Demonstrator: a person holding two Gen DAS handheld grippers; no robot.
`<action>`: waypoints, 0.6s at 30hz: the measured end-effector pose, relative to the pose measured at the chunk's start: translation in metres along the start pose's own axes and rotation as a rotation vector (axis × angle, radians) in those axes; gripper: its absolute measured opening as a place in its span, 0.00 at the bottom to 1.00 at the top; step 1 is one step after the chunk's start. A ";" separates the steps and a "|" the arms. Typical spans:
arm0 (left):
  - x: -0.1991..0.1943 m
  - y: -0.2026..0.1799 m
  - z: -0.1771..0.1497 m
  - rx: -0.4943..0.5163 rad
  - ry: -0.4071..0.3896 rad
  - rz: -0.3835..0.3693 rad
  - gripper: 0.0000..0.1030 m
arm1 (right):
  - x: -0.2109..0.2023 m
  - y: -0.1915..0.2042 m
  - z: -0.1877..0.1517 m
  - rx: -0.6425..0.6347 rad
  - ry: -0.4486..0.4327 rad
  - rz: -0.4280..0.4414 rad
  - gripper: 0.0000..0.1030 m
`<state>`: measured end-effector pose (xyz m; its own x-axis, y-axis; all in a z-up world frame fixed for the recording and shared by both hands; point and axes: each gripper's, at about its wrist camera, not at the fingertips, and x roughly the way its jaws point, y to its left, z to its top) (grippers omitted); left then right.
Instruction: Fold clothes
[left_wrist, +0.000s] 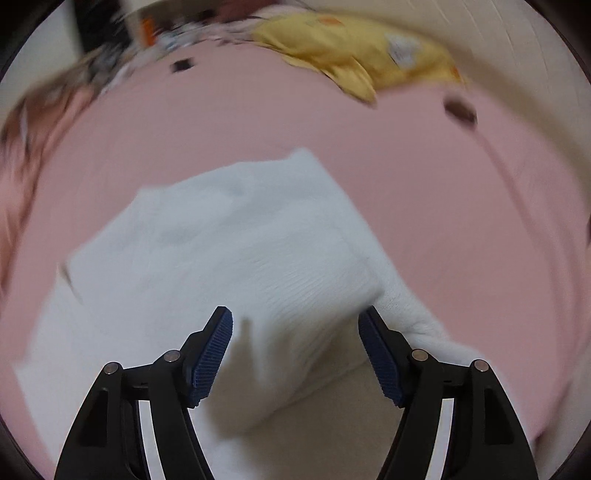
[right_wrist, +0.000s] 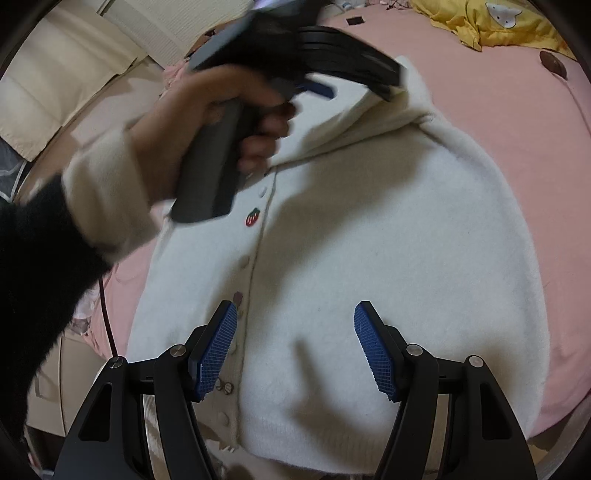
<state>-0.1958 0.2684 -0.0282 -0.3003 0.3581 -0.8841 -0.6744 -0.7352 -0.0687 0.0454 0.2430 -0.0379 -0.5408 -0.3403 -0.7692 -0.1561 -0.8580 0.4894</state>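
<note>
My left hand (right_wrist: 207, 122) tilts the left gripper (right_wrist: 384, 79), jaws spread and empty, over the white cardigan (right_wrist: 388, 229) on the pink sheet (right_wrist: 535, 147); my right gripper (right_wrist: 295, 347) hangs spread above the cardigan's hem.

The left wrist view is smeared by motion blur: the patterned heap of cloth (left_wrist: 110, 70) along the pink bed's far edge cannot be made out, and the small dark square thing (left_wrist: 181, 65) near it is too blurred to name. The fluffy white buttoned cardigan (right_wrist: 369, 240) runs off the right wrist view's bottom edge, behind the black finger frames. The person's left hand (right_wrist: 207, 122) and the dark grey handle it grips (blurred too) cover part of the cardigan's collar. The yellow printed fabric (right_wrist: 491, 26) is cut by the top edge.
</note>
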 end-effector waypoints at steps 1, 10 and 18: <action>-0.009 0.015 -0.005 -0.072 -0.018 -0.027 0.69 | -0.002 -0.001 0.001 0.002 -0.007 0.000 0.65; -0.072 0.168 -0.111 -0.501 -0.122 0.199 0.72 | -0.021 -0.015 0.073 -0.031 -0.165 -0.026 0.65; -0.038 0.230 -0.152 -0.748 -0.211 0.075 0.72 | 0.082 0.014 0.182 -0.306 -0.199 -0.239 0.64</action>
<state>-0.2369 -0.0014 -0.0802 -0.4995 0.3391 -0.7972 -0.0355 -0.9275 -0.3722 -0.1514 0.2735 -0.0192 -0.6729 -0.0634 -0.7370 -0.0601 -0.9883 0.1400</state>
